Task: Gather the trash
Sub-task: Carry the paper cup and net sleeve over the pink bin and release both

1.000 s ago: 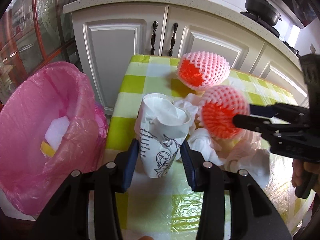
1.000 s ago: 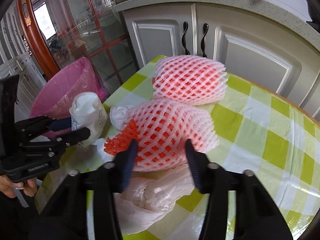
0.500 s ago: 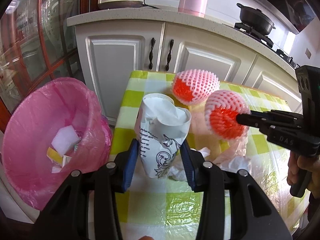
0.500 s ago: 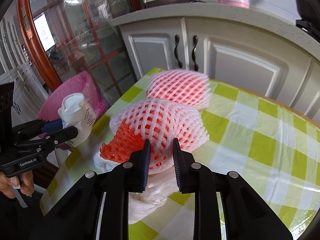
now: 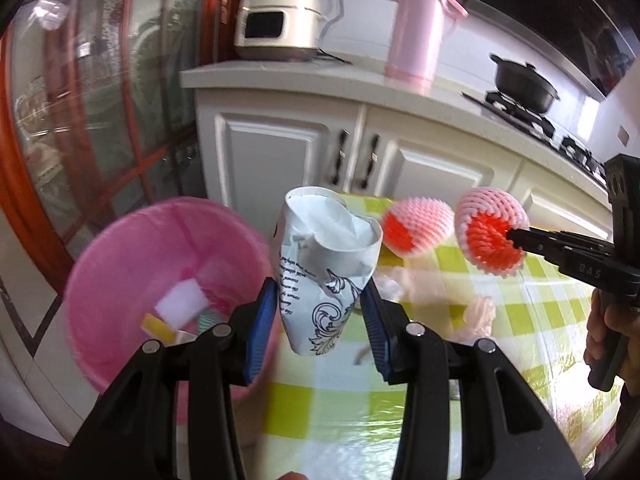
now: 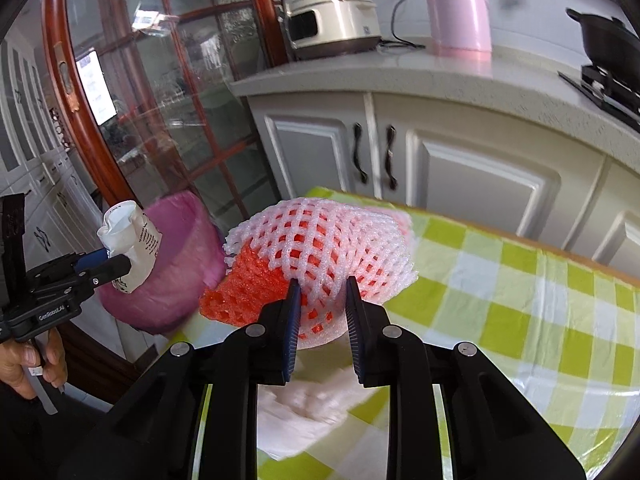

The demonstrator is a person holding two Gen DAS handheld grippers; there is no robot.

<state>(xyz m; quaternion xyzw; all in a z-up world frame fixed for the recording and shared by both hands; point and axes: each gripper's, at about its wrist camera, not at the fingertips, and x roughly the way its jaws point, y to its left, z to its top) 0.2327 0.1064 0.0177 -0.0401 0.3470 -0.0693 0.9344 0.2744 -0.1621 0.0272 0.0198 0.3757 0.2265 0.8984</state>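
Left gripper (image 5: 320, 316) clamps a crumpled paper cup (image 5: 324, 268) and right gripper (image 6: 322, 316) pinches a foam net (image 6: 320, 248), both raised clear of the tabletop (image 6: 520, 300), apparently bound for the pink bin (image 5: 160, 272).

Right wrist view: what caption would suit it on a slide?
Right gripper pinches a foam fruit net above the checked table.

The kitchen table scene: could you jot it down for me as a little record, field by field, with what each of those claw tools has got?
Left gripper: shut on a crumpled paper cup, held in the air
Right gripper: shut on a foam fruit net, pink outside, orange inside
Bin: pink-lined trash bin beside the table, scraps inside
Left on table: second foam net, thin plastic bag
Table: green and white checked cloth
Background: rice cooker, pink flask
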